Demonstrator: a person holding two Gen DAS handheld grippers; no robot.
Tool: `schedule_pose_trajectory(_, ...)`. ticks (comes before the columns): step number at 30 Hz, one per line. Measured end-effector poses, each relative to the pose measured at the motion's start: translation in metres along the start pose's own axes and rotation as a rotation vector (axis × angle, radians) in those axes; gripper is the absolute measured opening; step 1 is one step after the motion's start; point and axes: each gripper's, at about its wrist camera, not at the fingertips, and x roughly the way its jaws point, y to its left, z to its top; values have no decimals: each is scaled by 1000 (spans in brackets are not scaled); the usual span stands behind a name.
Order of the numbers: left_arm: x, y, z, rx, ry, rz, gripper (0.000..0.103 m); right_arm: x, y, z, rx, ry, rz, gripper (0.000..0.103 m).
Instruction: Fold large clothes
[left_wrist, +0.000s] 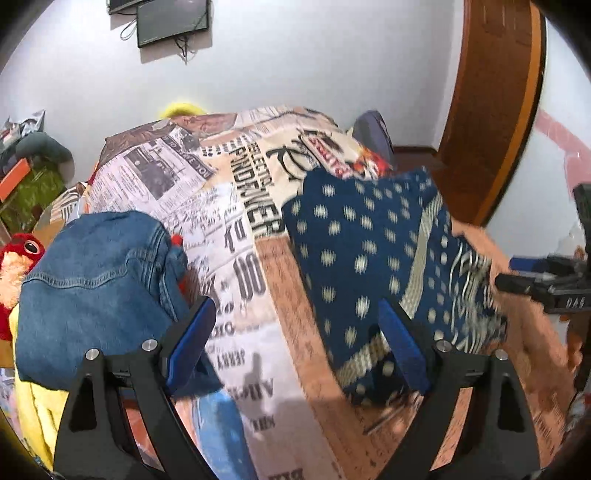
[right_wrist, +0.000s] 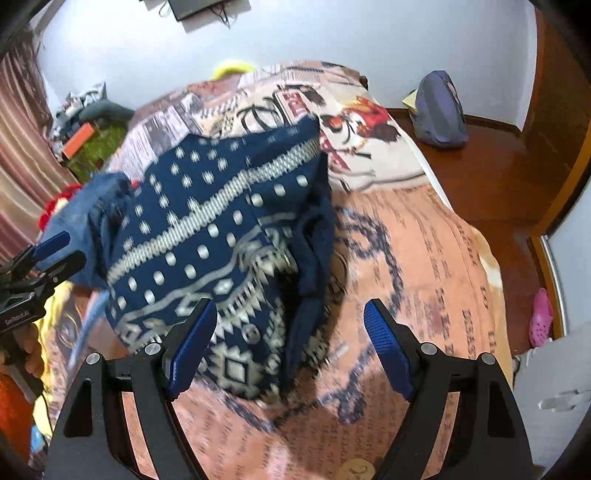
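Note:
A navy cloth with cream dots and geometric bands (left_wrist: 369, 258) lies bunched on the bed; it also shows in the right wrist view (right_wrist: 221, 243). A folded denim jacket (left_wrist: 96, 288) lies to its left, and shows as a blue lump in the right wrist view (right_wrist: 92, 218). My left gripper (left_wrist: 297, 332) is open and empty above the bedspread between the two garments. My right gripper (right_wrist: 290, 332) is open and empty over the near edge of the navy cloth. Each gripper shows at the edge of the other's view: the right one (left_wrist: 517, 282), the left one (right_wrist: 59, 251).
The bed has a newspaper-print bedspread (left_wrist: 236, 221). Stuffed toys (left_wrist: 22, 258) and clutter sit at the left. A grey bag (right_wrist: 439, 110) lies on the red floor, a wooden door (left_wrist: 491, 110) stands right, and a pink shoe (right_wrist: 541, 321) lies by the bed.

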Motion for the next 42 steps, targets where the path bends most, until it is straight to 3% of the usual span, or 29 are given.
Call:
schedule_pose_trajectory(3,8,3,10,-48,18,-54,90,8,-2,8,35,-6,24,79)
schedule_pose_trajectory(11,74,16,11,-302,210,-349,90,55,-20,15,156,91,137,79)
schedule_pose_trajectory(15,103,16,3,-376,283,-415,90,79,-32,13,212,143,225,79)
schedule_pose_trajectory(22,133,15,-2,-474,332,-535,90,101,-47,14,319,172,369,82)
schedule_pose_trajectory(30,132,12,2,-463,323,-529,87,103,-39,19,333,173,388,79)
schedule_pose_trajectory(32,127,13,0,-454,318,-525,80,102,-38,17,343,177,402,71)
schedule_pose_trajectory(34,120,13,-1,-438,310,-525,71,98,-38,16,356,184,433,53)
schedule_pose_trajectory(37,106,11,0,-411,292,-517,62,89,-34,18,342,182,436,40)
schedule_pose_trajectory(42,78,12,14,-359,240,-484,58,60,-7,28,282,161,434,30)
